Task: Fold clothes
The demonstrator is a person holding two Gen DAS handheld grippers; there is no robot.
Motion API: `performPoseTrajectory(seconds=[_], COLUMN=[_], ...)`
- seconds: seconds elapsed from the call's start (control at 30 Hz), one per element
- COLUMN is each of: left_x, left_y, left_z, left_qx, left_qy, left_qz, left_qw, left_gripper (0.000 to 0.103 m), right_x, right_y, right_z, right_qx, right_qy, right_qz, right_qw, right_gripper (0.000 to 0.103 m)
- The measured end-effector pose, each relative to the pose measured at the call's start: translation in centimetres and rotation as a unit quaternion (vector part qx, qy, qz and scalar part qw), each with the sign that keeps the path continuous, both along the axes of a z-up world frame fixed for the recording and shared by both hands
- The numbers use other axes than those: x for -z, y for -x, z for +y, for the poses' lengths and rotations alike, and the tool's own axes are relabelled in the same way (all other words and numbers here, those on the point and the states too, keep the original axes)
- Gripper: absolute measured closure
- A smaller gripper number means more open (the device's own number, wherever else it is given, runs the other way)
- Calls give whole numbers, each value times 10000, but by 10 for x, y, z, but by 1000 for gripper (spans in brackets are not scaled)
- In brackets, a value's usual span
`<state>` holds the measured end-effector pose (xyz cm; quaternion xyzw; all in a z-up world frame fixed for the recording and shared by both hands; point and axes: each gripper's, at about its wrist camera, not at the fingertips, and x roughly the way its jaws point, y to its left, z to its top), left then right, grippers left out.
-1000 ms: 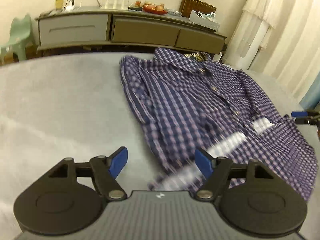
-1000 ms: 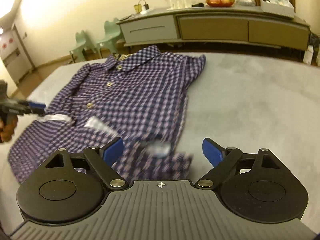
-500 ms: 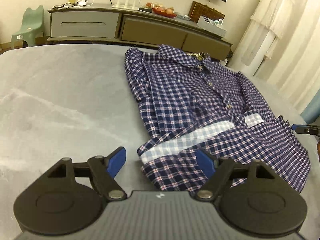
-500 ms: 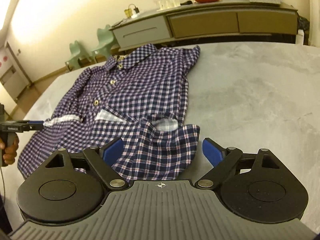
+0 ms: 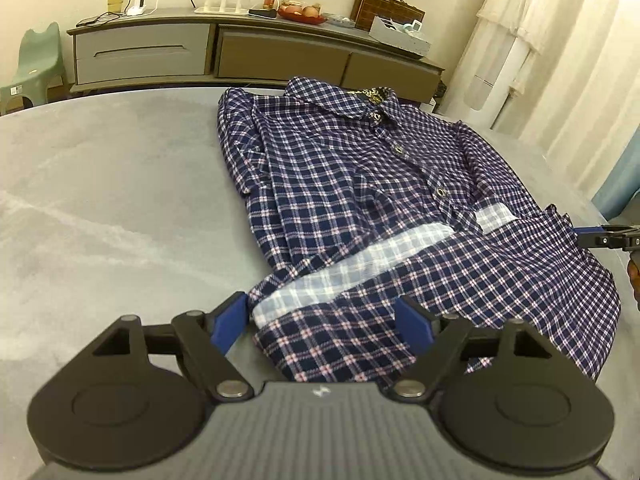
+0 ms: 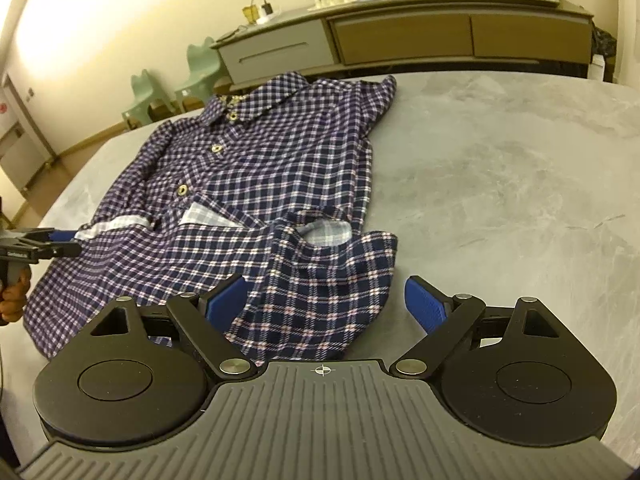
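Observation:
A navy plaid shirt point(image 5: 360, 184) lies face up on the grey table point(image 5: 112, 200), collar at the far end. Its lower part is folded up over the body, with a pale strip of the inside point(image 5: 352, 264) showing. My left gripper point(image 5: 322, 320) is open just above the folded near-left corner, holding nothing. My right gripper point(image 6: 325, 299) is also open, over the rumpled near-right corner of the shirt point(image 6: 312, 280), empty. Each gripper shows in the other's view, beside the shirt: the right gripper point(image 5: 608, 238) and the left gripper point(image 6: 44, 244), held by a hand.
A long sideboard point(image 5: 248, 52) with drawers stands beyond the table, carrying glasses, a fruit bowl and boxes. Green plastic chairs point(image 6: 204, 68) stand near it. White curtains point(image 5: 560, 40) hang at the right. Bare grey tabletop point(image 6: 500, 168) stretches right of the shirt.
The shirt's folded-up lower part, blurred in motion a second ago, has settled and lies still. Both grippers have stayed open and drawn back a little.

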<state>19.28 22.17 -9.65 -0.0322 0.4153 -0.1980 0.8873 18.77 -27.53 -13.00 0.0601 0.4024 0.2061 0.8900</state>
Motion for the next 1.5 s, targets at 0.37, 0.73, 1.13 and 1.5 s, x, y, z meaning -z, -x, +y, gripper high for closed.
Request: performPoseTrajectory(seconds=[0.37, 0.73, 1.13, 1.5], left_x=[-13, -44, 6, 5], left_y=[-1, -146, -228, -224], left_z=[7, 4, -48, -54], left_qx=[-29, -271, 337, 624], left_qy=[-201, -873, -1393, -1155], left_qz=[-252, -694, -571, -712], left_qw=[9995, 9934, 9880, 9888], left_gripper=[22, 21, 21, 93], right_x=[-13, -53, -3, -9], right_y=[-16, -136, -278, -269], right_z=[4, 22, 74, 86], right_qx=[33, 82, -207, -780], right_qy=[127, 248, 738, 1106], right_qz=[-176, -591, -241, -499], right_qw=[9998, 9979, 9968, 9895], right_gripper=[16, 14, 21, 96])
